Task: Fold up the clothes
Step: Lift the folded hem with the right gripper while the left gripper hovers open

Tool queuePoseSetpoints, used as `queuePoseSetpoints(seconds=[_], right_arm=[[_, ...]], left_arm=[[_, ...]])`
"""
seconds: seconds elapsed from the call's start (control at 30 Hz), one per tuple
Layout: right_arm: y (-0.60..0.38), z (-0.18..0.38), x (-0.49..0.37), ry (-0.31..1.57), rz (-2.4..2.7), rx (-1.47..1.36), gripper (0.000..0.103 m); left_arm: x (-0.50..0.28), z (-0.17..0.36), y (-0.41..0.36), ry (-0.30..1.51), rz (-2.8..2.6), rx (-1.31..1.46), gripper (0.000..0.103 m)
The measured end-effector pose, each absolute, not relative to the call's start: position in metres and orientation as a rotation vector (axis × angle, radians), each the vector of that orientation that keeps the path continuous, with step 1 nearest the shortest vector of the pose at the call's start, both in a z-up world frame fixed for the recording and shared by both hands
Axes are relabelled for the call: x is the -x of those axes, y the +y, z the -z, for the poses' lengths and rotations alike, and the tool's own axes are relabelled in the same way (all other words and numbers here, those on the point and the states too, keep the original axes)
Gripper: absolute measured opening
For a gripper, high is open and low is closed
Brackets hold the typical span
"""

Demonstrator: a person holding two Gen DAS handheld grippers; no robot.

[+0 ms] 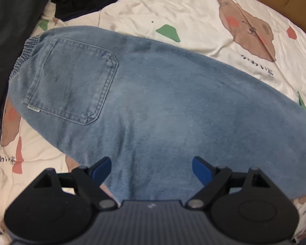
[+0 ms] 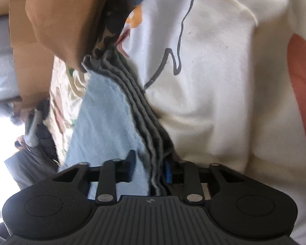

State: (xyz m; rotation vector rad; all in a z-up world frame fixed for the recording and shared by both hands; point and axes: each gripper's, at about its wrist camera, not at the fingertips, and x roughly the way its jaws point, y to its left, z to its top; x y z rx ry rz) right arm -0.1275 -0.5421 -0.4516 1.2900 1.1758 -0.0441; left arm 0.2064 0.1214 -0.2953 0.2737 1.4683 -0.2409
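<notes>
Right gripper takes the hem; left gripper waits above the leg.

The right gripper (image 2: 148, 167) has its jaws pinching the grey ribbed hem (image 2: 140, 110) of the light-blue denim trousers (image 1: 153, 102), whose long axis runs straight ahead between them. The left gripper (image 1: 152, 169) hangs jaws spread and empty, the trousers directly beneath.

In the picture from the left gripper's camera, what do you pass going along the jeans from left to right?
Stretchy gathered waistband → stitched square back pocket → plain light-blue denim leg, all lying on the cream bedsheet printed with brown bears.
</notes>
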Motion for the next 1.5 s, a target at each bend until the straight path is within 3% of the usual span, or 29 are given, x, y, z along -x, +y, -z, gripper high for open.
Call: queuePoseSetpoints(seconds=[0.1,0.33,0.43,0.5,0.53,0.87,1.0,1.23,1.5], right_arm=[[-0.543,0.44,0.134,1.184,0.008,-1.252,0.01],[-0.541,0.419,0.137,1.164,-0.051,-1.235,0.01],[-0.543,0.421,0.134,1.164,-0.031,-1.256,0.022],[-0.543,0.428,0.131,1.177,-0.009,-1.26,0.045],[-0.543,0.432,0.13,1.184,0.003,-1.263,0.046],[-0.552,0.452,0.118,1.173,-0.038,-1.343,0.046],[-0.548,0.441,0.113,1.174,-0.145,-1.33,0.035],[-0.54,0.421,0.087,1.192,-0.183,-1.245,0.036],[-0.541,0.437,0.078,1.254,-0.079,-1.185,0.035]], left_arm=[[-0.204,0.299,0.123,1.472,0.243,-0.274,0.088],[-0.198,0.307,0.121,1.488,0.258,-0.275,0.088],[-0.197,0.309,0.12,1.49,0.267,-0.279,0.088],[-0.197,0.31,0.119,1.491,0.267,-0.279,0.088],[-0.198,0.31,0.12,1.492,0.265,-0.278,0.088],[-0.199,0.31,0.123,1.498,0.25,-0.285,0.088],[-0.198,0.311,0.123,1.5,0.248,-0.284,0.088],[-0.198,0.317,0.121,1.51,0.251,-0.286,0.088],[-0.197,0.314,0.119,1.501,0.254,-0.281,0.088]])
